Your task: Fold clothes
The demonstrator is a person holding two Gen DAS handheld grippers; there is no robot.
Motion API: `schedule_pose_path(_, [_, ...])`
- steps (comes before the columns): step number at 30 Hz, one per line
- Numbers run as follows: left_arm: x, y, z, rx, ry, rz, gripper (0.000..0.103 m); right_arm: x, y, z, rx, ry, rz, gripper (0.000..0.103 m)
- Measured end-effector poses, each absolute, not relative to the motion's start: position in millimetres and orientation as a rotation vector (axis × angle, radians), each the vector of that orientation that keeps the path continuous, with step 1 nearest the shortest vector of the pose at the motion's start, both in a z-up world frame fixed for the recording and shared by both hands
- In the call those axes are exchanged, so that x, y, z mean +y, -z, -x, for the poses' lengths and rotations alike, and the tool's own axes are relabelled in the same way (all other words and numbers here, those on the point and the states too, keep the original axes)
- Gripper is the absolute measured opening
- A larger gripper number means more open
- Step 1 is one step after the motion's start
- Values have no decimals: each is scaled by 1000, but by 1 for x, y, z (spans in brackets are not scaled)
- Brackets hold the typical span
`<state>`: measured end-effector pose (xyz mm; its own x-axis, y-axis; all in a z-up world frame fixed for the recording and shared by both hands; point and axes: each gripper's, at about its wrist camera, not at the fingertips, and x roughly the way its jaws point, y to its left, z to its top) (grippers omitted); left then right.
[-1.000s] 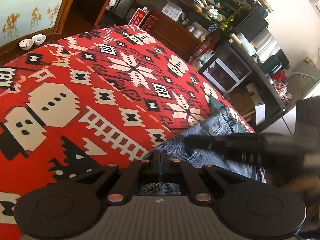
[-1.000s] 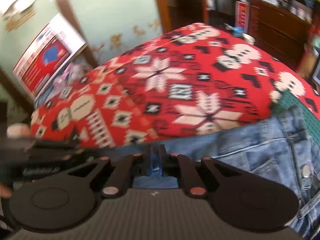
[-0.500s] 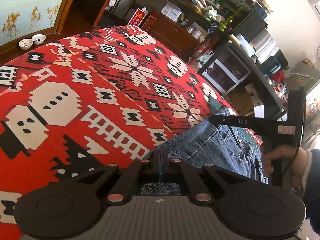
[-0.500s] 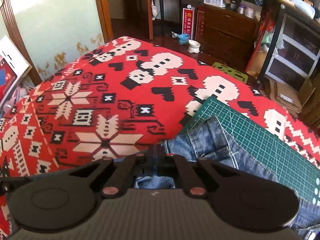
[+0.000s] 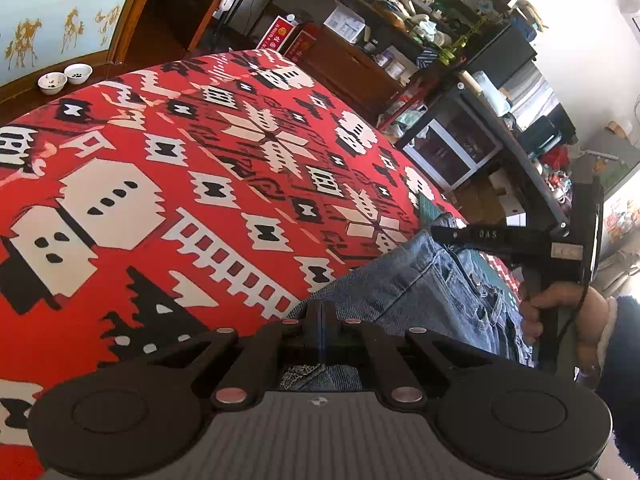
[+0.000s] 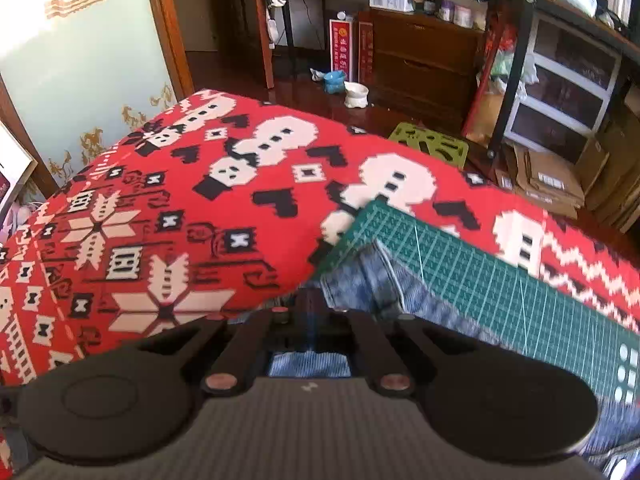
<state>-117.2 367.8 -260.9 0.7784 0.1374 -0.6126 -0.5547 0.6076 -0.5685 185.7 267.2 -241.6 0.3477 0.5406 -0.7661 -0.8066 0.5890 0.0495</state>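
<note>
Blue denim jeans [image 5: 408,284] lie on a bed under a red blanket [image 5: 200,184] with white and black patterns. My left gripper [image 5: 322,312] is shut on a fold of the denim near the camera. In the left wrist view the right gripper [image 5: 438,233] reaches in from the right, held by a hand [image 5: 560,300], its tip at the jeans' far edge. In the right wrist view my right gripper [image 6: 310,312] is shut on the jeans [image 6: 372,280], whose edge lies on a green cutting mat [image 6: 480,280] on top of the blanket [image 6: 200,240].
Beyond the bed stand cluttered dark shelves [image 5: 420,12], a wooden drawer chest [image 6: 420,64] and a drawer unit [image 6: 560,92]. On the floor are pet bowls [image 6: 344,86], a green stool [image 6: 432,144] and cardboard boxes [image 6: 548,184]. Two bowls [image 5: 64,76] sit by the wall.
The right gripper swept from the left side of the jeans to their far right edge, and its view now takes in the green mat. The left gripper has held still on the denim.
</note>
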Motion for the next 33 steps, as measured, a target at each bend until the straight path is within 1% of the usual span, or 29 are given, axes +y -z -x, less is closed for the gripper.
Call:
schedule_pose_path(7, [368,261,118,557,-425,833,2,279,234,-197,833,-902,355,0])
schedule_pose_path(10, [369,261,118,555,-423,834,2,269,223,-204,837,-868,311,0])
schedule_pose_path(14, [368,261,118,556,-422,832,2,262,233,-216,868,-815,347,1])
schedule_pose_path(18, [368,260,118,558,-422,829,2,262,238,-231,867,-800,279,0])
schedule_pose_path(19, [368,260,118,558,-422,828,2,261,239,-235,866,-796,262,2])
schedule_pose_path(20, [368,260,118,559,-422,827,2,260,236,-237,868,-784,253,8])
schedule_pose_path(21, [368,260,118,559,-421,828,2,258,232,-238,871,-773,244,10])
schedule_pose_path(23, [368,260,119,558,-420,830,2,250,223,-237,884,-770,222,10])
schedule_pose_path(25, [368,260,118,561,-421,825,2,238,211,-229,905,-806,202,11])
schedule_pose_path(28, [365,257,116,570,-427,799,2,219,197,-204,929,-889,245,11])
schedule_pose_path(33, [360,255,113,581,-434,764,2,180,199,-152,942,-942,385,11])
